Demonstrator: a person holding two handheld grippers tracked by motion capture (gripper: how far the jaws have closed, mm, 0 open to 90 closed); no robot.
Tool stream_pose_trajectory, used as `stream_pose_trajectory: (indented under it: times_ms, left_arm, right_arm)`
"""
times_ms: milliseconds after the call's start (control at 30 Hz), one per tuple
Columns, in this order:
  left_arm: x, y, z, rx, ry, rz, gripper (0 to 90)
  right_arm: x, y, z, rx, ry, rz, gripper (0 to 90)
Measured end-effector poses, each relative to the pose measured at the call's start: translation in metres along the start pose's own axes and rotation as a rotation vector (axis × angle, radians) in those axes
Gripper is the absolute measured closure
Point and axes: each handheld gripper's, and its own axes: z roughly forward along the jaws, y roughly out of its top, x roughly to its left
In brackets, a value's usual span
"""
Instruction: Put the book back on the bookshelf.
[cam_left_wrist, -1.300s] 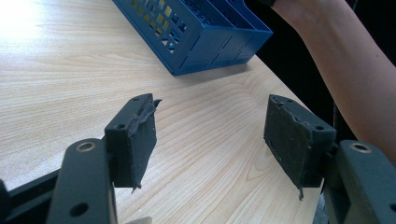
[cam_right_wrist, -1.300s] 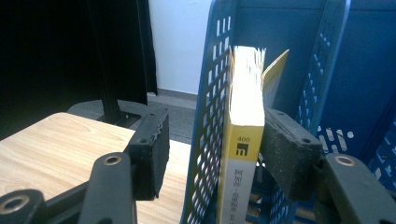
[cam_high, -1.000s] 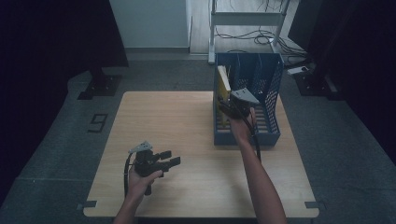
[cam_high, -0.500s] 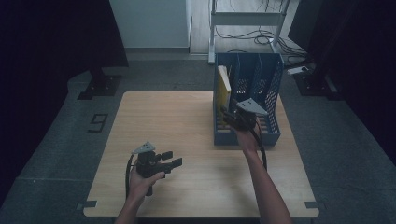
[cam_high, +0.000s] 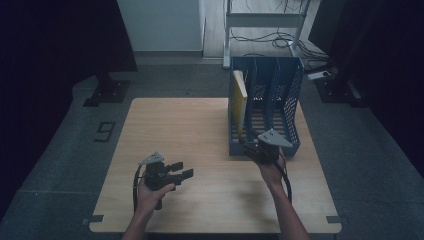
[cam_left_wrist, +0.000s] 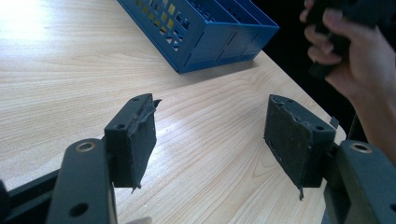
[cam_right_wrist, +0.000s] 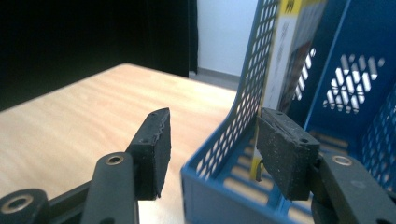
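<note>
Right tool at front edge of blue file rack, jaws spread, gripping nothing; in right gripper view, pads straddling rack's front-left corner w/ perforated side wall between them. Yellow book upright in leftmost compartment, leaning vs. left wall, far end of slot; in right gripper view its white spine just behind one pad, prob. not touching, can't tell for sure.

Left tool low over counter near front-left, well apart from rack, jaws spread wide, empty.

Step in hand, by the look: book already seated in slot, right tool at rack's front, either clearing off or lining up on the wall.

Next move needs: if repositioning rack, close on front wall squarely, steady w/ left tool, slow pull so book doesn't tip. If clearing, straight back, no snag on mesh.
</note>
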Motion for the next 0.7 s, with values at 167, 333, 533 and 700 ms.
stream_pose_trajectory:
  times_ms: [167,333,533,700]
  left_arm:
    - [0.000,0.000,0.001,0.004,-0.001,0.001,33.9]
    - [0.000,-0.001,0.002,0.009,0.001,0.002,33.9]
    - [0.000,-0.002,0.004,0.017,0.004,0.003,33.9]
    - [0.000,-0.004,0.006,0.027,0.006,0.003,33.9]
  right_arm:
    - [0.009,-0.021,-0.008,0.032,0.019,-0.007,44.1]
    - [0.016,-0.038,-0.017,0.065,0.046,-0.018,44.1]
    - [0.020,-0.059,-0.022,0.102,0.055,0.001,44.0]
    - [0.022,-0.077,-0.023,0.156,0.065,-0.022,42.9]
